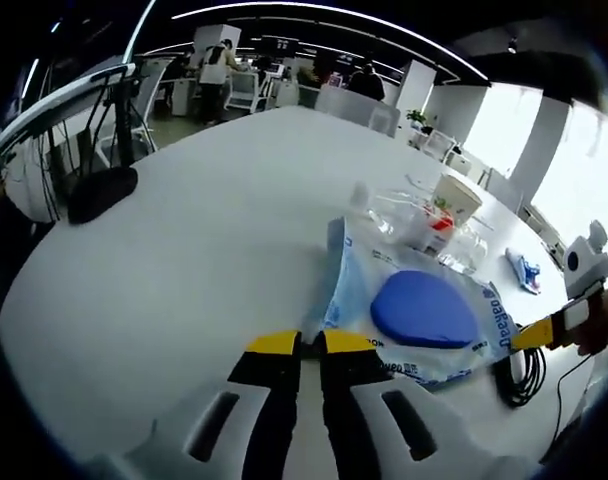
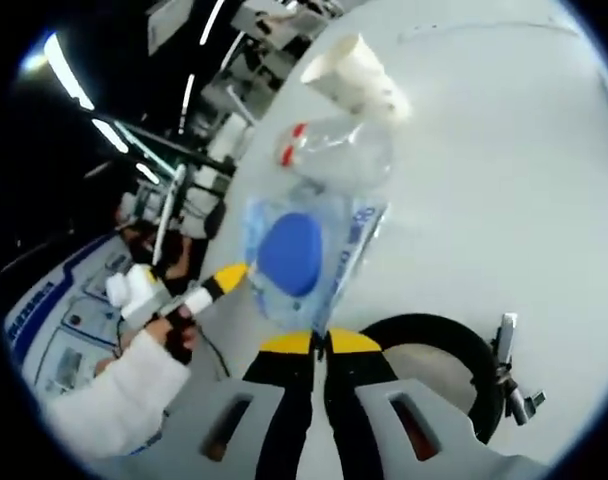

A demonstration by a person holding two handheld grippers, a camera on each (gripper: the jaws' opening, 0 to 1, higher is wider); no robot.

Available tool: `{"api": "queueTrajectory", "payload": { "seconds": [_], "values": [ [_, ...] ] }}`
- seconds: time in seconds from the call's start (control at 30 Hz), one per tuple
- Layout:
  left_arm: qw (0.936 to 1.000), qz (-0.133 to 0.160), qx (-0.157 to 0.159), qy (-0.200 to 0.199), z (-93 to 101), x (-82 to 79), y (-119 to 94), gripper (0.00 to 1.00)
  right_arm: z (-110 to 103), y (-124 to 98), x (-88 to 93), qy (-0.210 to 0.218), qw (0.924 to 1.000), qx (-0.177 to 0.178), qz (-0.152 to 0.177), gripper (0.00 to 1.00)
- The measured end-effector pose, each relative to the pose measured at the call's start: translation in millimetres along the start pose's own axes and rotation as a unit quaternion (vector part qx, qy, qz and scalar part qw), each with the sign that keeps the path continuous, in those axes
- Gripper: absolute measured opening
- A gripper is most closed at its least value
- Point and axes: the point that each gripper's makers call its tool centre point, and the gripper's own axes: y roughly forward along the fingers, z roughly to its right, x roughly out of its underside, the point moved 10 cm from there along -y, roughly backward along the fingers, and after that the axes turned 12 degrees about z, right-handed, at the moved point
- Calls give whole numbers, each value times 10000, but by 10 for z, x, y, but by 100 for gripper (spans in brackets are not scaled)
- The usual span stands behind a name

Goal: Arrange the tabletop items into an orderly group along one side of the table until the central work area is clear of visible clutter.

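Observation:
A clear plastic bag (image 1: 359, 285) with blue print holds a round blue pad (image 1: 424, 310) and stretches between my two grippers above the white table (image 1: 184, 260). My left gripper (image 1: 312, 345) is shut on the bag's near edge, its yellow-tipped jaws pressed together. The right gripper (image 1: 532, 335) comes in from the right and pinches the bag's far corner. In the right gripper view, my right gripper (image 2: 319, 343) is shut on the bag (image 2: 334, 260) below the blue pad (image 2: 289, 255). There the left gripper (image 2: 227, 276), held by a hand in a white sleeve, grips the opposite side.
Beyond the bag stand a paper cup (image 1: 456, 200) and clear bottles (image 1: 424, 225), one red-capped (image 2: 334, 150). A black cable (image 2: 434, 340) coils by the table edge beside a metal clip (image 2: 509, 375). A small blue item (image 1: 524, 268) lies right, a black object (image 1: 102, 193) far left.

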Motion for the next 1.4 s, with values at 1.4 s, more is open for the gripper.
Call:
{"api": "queueTrajectory", "payload": {
  "seconds": [1.4],
  "values": [
    [9828, 719, 1532, 736, 1625, -537, -547, 0, 247, -1806, -222, -208, 9772, 98, 2109, 0]
  ]
}}
